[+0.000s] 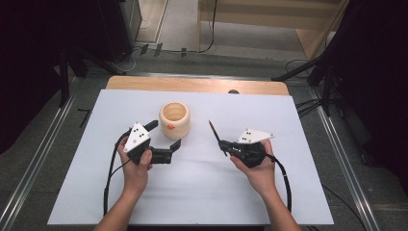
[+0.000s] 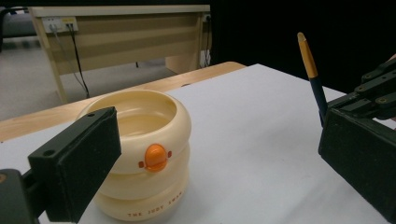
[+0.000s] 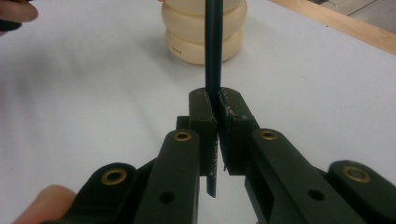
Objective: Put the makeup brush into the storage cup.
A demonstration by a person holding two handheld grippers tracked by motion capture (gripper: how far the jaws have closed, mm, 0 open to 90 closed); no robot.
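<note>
1. Cream-coloured pot [image 1: 174, 120] stands between your left gripper [image 1: 166, 135]'s spread jaws, untouched; close them on it to steady it.
2. Your right gripper [image 1: 224, 148] clamps the pencil [image 1: 215, 133], which juts beyond its fingertips [image 3: 204, 111].
3. Carry the pencil above the pot's mouth, tip down, before letting go.

**Three cameras, one shared cup**

The high view looks forward and down over the whole white table [image 1: 192, 192]. Each gripper view sits low and close above it, facing the cream cup [image 2: 140, 154] from left and right; all three share it.
</note>
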